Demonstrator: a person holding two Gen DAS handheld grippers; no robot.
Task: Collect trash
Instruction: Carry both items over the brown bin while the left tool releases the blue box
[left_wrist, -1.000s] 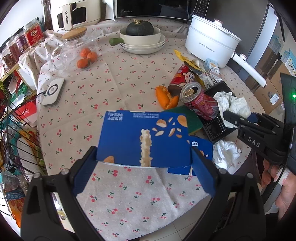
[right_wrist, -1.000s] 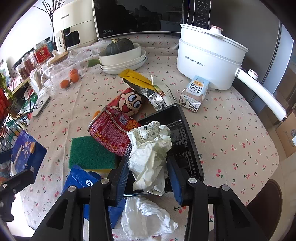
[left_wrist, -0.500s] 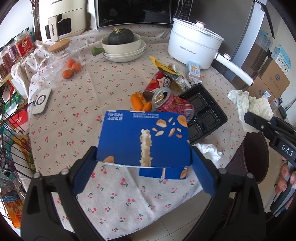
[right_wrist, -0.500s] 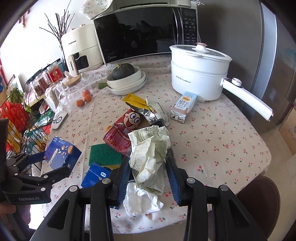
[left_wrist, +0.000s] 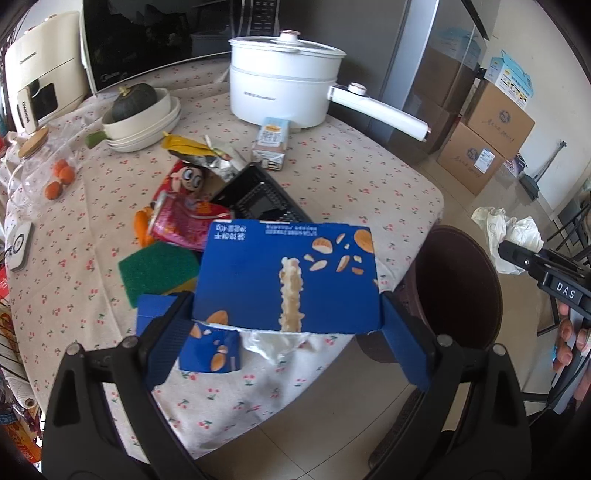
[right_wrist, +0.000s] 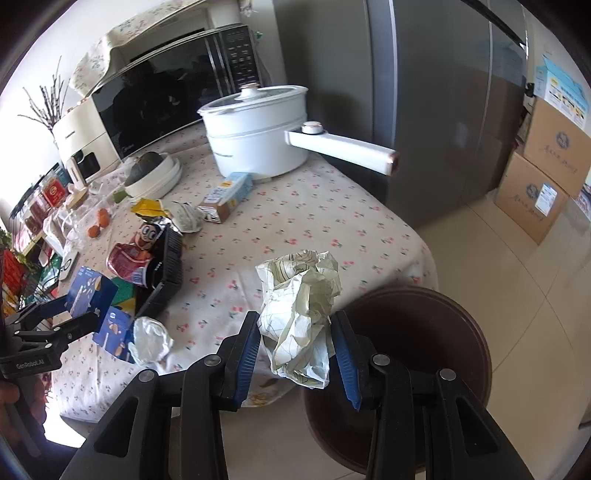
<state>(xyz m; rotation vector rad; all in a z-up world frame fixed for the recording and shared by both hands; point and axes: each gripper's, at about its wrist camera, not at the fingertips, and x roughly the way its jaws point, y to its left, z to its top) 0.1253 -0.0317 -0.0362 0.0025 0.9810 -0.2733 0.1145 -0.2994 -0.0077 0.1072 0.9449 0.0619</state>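
Left wrist view: the left gripper (left_wrist: 286, 314) is clamping the blue snack box (left_wrist: 286, 275) across its width, one pad on each side, and the box is hanging above the near edge of the table (left_wrist: 343, 177). The box is hiding most of the white crumpled wrapper (left_wrist: 271, 341) and part of the black tray (left_wrist: 258, 201) behind it. Off the table's right edge, above the brown bin (left_wrist: 456, 284), the right gripper (left_wrist: 517, 258) is gripping crumpled paper (left_wrist: 506, 230); its body is cut off by the frame.

Right wrist view: the right gripper (right_wrist: 297, 341) is pinching the crumpled paper (right_wrist: 301, 306) between its blue pads, just beyond the table's (right_wrist: 332, 221) edge and beside the bin's (right_wrist: 424, 332) rim. The bin's inside is too dark to make out. Over the table's left edge, the left gripper (right_wrist: 72, 312) is gripping the box (right_wrist: 86, 291), partly hidden
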